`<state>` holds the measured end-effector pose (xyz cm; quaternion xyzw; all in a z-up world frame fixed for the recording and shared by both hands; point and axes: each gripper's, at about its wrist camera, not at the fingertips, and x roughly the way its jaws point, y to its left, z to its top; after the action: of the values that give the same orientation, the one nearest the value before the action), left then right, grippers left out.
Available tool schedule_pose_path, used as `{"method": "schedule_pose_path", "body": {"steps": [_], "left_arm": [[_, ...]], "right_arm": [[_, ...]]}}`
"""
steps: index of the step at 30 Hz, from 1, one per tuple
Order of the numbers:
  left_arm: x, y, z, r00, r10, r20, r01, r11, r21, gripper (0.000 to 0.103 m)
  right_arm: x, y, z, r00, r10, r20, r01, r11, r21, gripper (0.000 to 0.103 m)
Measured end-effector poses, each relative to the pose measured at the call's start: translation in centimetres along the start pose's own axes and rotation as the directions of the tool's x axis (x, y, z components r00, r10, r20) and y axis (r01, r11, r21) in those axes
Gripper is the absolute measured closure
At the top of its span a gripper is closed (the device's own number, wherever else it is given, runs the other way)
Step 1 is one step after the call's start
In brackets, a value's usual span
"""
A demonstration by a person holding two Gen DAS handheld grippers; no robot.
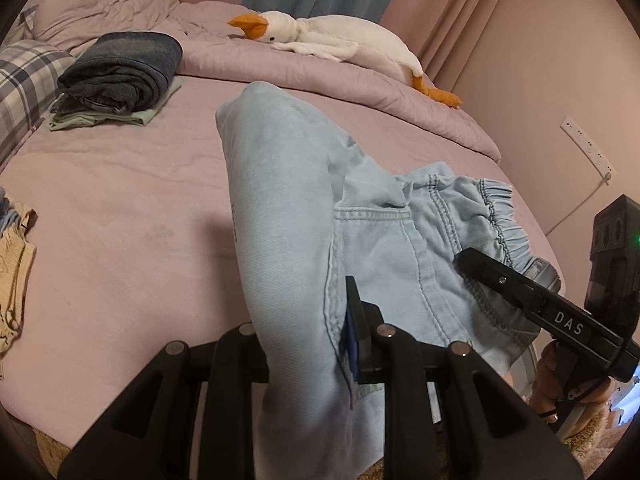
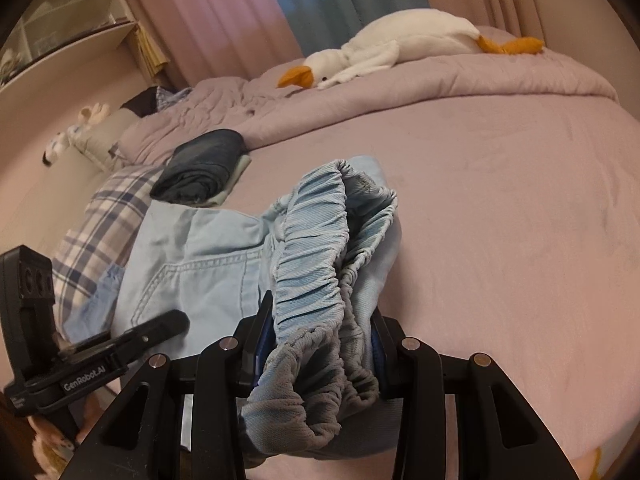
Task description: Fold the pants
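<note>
Light blue denim pants (image 1: 288,216) with an elastic waistband lie on the pink bed, bunched and partly folded near the front edge. My left gripper (image 1: 308,344) is shut on the side seam of the pants. My right gripper (image 2: 316,344) is shut on the gathered elastic waistband (image 2: 316,264). In the left wrist view the right gripper (image 1: 472,264) reaches in from the right, clamped on the waistband (image 1: 500,216). In the right wrist view the left gripper (image 2: 176,322) shows at the left, on the pants (image 2: 200,256).
A stack of folded dark clothes (image 1: 120,68) sits at the back left of the bed (image 1: 120,208). A white plush goose (image 1: 332,36) lies on the rumpled duvet (image 1: 320,76). A plaid pillow (image 1: 20,84) is at left; a cream garment (image 1: 12,272) lies at the left edge.
</note>
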<state>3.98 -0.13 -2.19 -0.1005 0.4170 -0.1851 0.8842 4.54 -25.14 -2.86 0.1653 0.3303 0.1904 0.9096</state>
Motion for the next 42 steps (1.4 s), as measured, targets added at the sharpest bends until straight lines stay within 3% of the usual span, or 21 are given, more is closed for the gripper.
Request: {"method": "schedule_pose_path", "body": {"steps": [10, 25, 36, 42], "left_arm": [[1.1, 0.9, 1.6, 1.0, 0.022, 0.018, -0.022, 1.0, 0.016, 0.08], [5.8, 2.4, 3.7, 0.999, 0.007, -0.042, -0.007, 1.0, 0.001, 0.08], [10.9, 3.5, 3.4, 0.984, 0.074, -0.164, -0.074, 0.997, 0.007, 0.078], [11.7, 4.5, 3.0, 0.98, 0.086, -0.179, -0.09, 0.996, -0.019, 0.067]], "right_arm": [[1.4, 1.4, 1.4, 0.998, -0.057, 0.015, 0.058, 0.997, -0.043, 0.062], [4.4, 0.8, 2.5, 0.993, -0.114, -0.022, 0.114, 0.993, -0.01, 0.062], [8.7, -0.8, 1.7, 0.98, -0.139, -0.141, 0.143, 0.989, 0.021, 0.062], [9.5, -2.0, 0.9, 0.974, -0.141, -0.178, 0.152, 0.987, 0.052, 0.062]]}}
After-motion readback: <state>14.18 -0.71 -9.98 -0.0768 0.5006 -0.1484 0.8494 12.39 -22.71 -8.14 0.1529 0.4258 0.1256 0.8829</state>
